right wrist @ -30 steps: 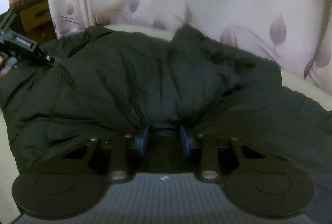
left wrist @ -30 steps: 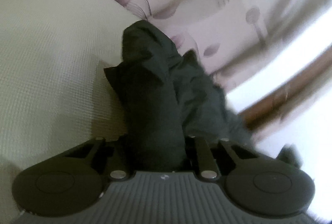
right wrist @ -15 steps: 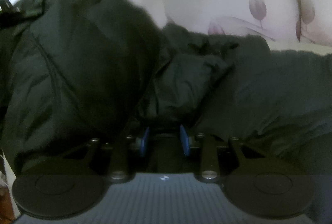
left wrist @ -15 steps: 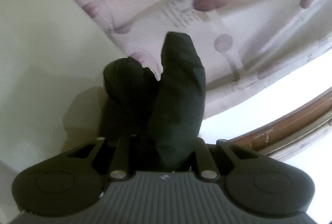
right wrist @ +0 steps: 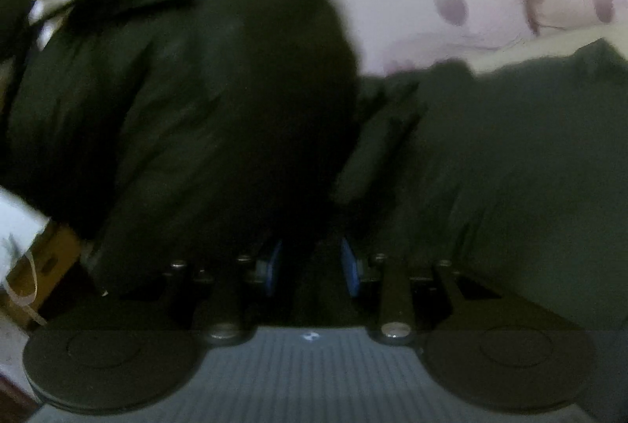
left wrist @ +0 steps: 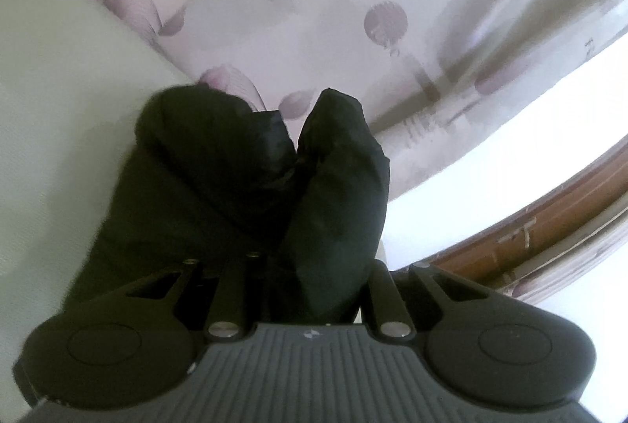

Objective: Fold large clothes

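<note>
The dark padded jacket lies spread on the pale bed surface, one large fold of it lifted at the left of the right wrist view. The right gripper is clamped on a pinch of that fabric between its blue pads, though blur softens the view. The left gripper grips two bunched lobes of the jacket. A floral curtain hangs behind.
</note>
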Tool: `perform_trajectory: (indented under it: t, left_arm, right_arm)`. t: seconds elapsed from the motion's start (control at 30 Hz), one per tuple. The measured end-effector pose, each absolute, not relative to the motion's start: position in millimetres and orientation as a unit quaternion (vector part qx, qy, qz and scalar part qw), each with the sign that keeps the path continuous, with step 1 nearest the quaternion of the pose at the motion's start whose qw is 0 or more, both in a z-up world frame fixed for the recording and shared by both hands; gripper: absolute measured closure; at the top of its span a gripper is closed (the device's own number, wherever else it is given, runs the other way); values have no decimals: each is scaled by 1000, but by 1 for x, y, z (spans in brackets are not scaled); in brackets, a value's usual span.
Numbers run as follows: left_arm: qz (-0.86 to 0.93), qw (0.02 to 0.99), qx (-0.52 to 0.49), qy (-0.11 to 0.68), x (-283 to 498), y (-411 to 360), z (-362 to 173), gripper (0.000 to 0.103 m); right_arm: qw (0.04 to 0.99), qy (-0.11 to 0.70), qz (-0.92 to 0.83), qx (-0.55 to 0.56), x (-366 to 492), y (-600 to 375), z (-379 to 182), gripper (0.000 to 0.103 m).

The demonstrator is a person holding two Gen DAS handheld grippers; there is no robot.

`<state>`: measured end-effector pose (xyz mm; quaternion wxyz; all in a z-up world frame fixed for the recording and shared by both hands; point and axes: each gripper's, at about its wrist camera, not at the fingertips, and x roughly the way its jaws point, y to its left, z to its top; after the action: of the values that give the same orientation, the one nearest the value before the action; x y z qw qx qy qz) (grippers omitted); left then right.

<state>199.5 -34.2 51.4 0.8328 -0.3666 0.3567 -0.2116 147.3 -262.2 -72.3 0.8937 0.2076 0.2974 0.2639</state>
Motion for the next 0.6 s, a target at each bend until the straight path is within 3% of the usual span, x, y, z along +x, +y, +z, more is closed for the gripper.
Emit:
perform_trajectory:
  t: [0.27, 0.4, 0.43, 0.57, 0.6]
  left_arm:
    - [-247, 825, -343, 375, 195, -104, 24, 85]
    - [-306, 795, -357, 384, 204, -122, 3, 75]
    - [-324, 789, -357, 381, 204, -125, -3, 65]
    - [-396, 756, -385, 353, 198, -129, -29, 57]
    - [-414, 752, -387, 337, 196, -129, -33, 57]
  right_arm:
    - [846, 313, 295, 316, 145, -296, -88, 72]
    - [848, 299, 298, 322, 117, -336, -79, 70]
    - [850, 292, 296, 324, 110, -347, -77, 63]
    - [856, 245, 257, 376, 83, -409, -69, 29]
    - [855, 235, 246, 391, 80, -423, -66, 27]
